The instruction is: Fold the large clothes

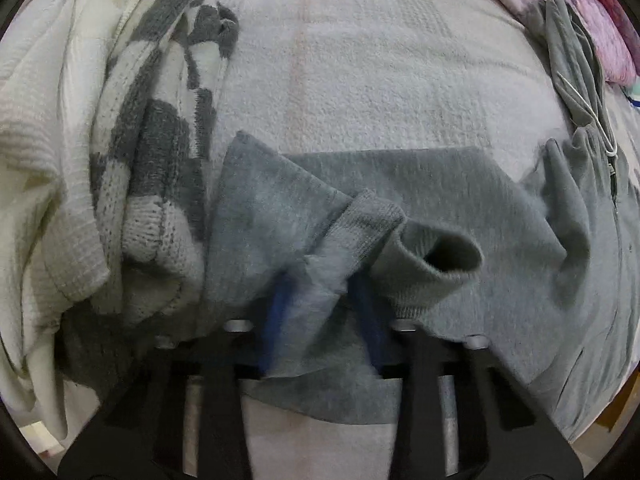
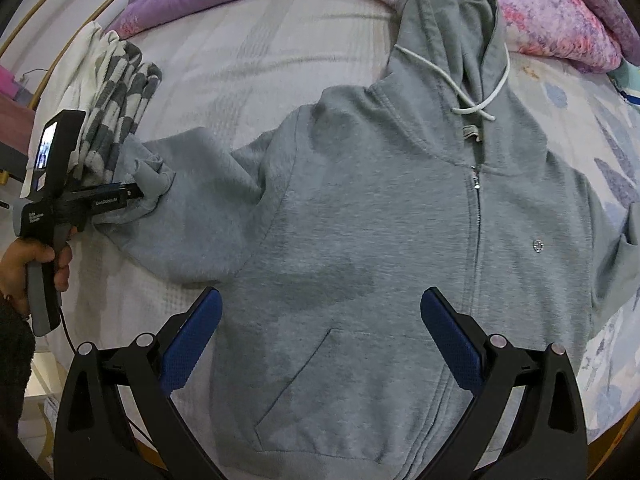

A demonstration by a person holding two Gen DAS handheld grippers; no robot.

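Bed (image 2: 248, 60): pale textured cover, bearing every garment in view.
Grey hoodie (image 2: 360, 240): lies front-up across the bed in the right wrist view, zip closed, hood at the far end, hem at the near edge; kangaroo pocket near the hem.
Quilt (image 2: 560, 12): pink and purple, bunched along the far edge, touching the hood.
Checked knit (image 1: 160, 140): grey-and-cream, heaped at the left, just beside the sleeve.
Cream garment (image 1: 44, 140): ribbed, left of the checked knit and touching it.
Sleeve (image 1: 280, 216): the hoodie's left-hand arm, stretched leftward, ribbed cuff curled open.
Left gripper (image 1: 320, 300): clenched on the sleeve fabric close to the cuff; blue pads part hidden by cloth.
Right gripper (image 2: 320, 316): released, blue pads spread wide above the hoodie's lower front; contact cannot be told.
Drawstring (image 2: 480, 96): white cord, looped below the hood.
Writing: white lettering on the left gripper's body, too small to read.
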